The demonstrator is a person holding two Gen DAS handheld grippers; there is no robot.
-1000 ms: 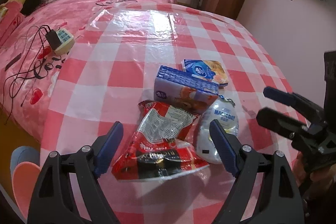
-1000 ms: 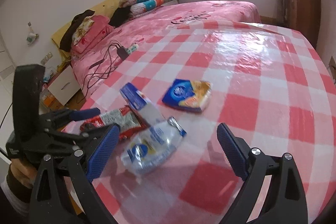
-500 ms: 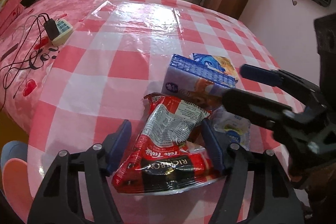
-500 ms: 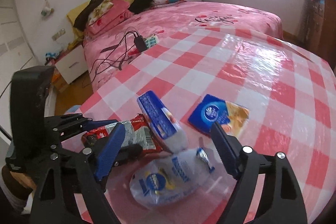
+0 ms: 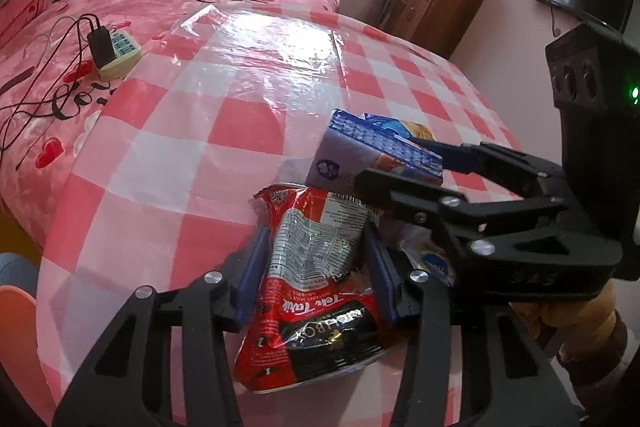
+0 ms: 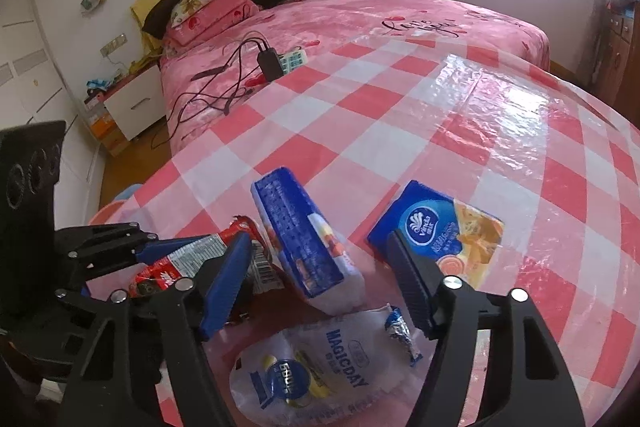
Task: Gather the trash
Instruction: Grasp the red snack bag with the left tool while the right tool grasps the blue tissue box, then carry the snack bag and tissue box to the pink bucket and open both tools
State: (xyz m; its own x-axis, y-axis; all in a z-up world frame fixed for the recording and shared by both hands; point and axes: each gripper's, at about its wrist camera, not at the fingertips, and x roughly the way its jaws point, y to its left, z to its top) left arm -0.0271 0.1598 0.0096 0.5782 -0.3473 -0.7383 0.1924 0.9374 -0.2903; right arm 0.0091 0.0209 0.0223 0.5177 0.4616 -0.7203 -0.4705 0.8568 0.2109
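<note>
Trash lies bunched at the near edge of the red-and-white checked table (image 5: 224,115): a red instant-noodle wrapper (image 5: 320,287), a blue-and-white tissue pack (image 6: 304,251) propped on its side against it, a clear Magicday bag (image 6: 316,371) below that pack in the right wrist view, and a flat blue snack packet (image 6: 436,231) a little further in. The left gripper (image 5: 318,275) has the red wrapper between its blue pads, which have just been closing; a second ago they stood wide on either side of it, and now they sit right against its crinkled edges, though I cannot tell whether they truly pinch it yet. The right gripper (image 6: 320,267) has swung across since then: a second ago it framed the clear bag and bare cloth, and now its jaws straddle the tissue pack, with the clear bag just beneath them. Those jaws have just been closing too, yet a gap shows on both sides of the pack, so nothing is gripped. From the left wrist view the right gripper now looms large over the pile, where earlier it hung out at the table's right edge. Behind the table a power strip (image 5: 116,51) with tangled cables rests on the pink bed (image 6: 360,23).
</note>
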